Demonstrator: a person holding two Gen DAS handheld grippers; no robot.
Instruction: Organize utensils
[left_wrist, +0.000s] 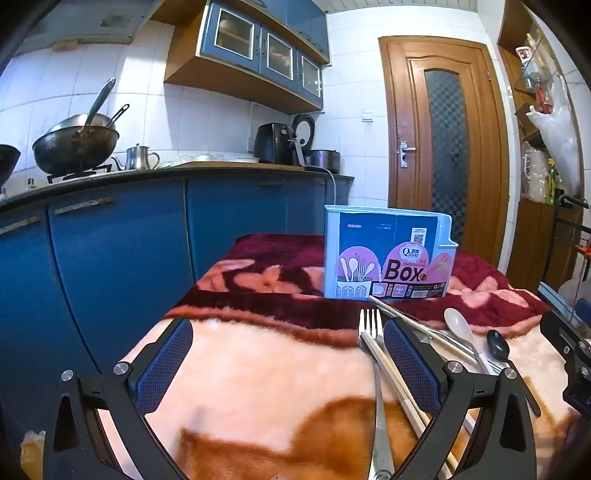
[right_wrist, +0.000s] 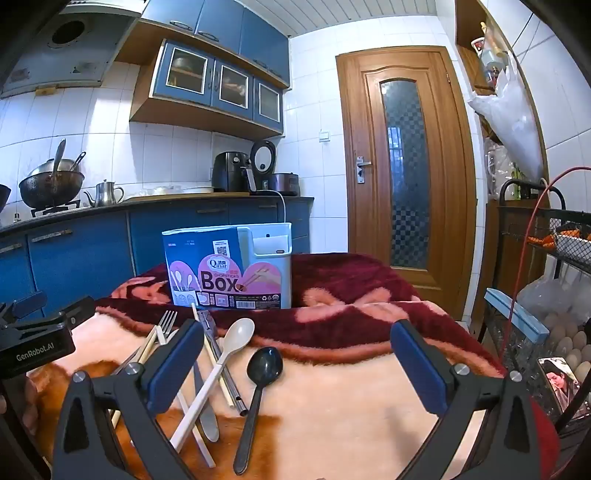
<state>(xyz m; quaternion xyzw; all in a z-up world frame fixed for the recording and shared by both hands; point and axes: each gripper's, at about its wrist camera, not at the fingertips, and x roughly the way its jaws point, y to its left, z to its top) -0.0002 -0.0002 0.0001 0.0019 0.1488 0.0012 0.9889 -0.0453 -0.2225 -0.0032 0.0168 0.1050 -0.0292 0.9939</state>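
A pale blue utensil holder (left_wrist: 388, 253) with a "Box" label stands upright on the blanket; it also shows in the right wrist view (right_wrist: 229, 266). Loose utensils lie in front of it: a metal fork (left_wrist: 373, 332) (right_wrist: 165, 323), wooden chopsticks (left_wrist: 391, 373) (right_wrist: 218, 365), a white spoon (left_wrist: 460, 330) (right_wrist: 225, 354), a black spoon (left_wrist: 498, 347) (right_wrist: 258, 384) and a knife (right_wrist: 205, 402). My left gripper (left_wrist: 288, 365) is open and empty, left of the pile. My right gripper (right_wrist: 295, 365) is open and empty, its left finger over the pile.
A plush pink and maroon blanket (left_wrist: 258, 369) covers the table. Blue kitchen cabinets (left_wrist: 110, 240) stand to the left. A black wire rack (right_wrist: 535, 295) with eggs and a phone (right_wrist: 557, 380) stands at the right. A wooden door (right_wrist: 406, 166) is behind.
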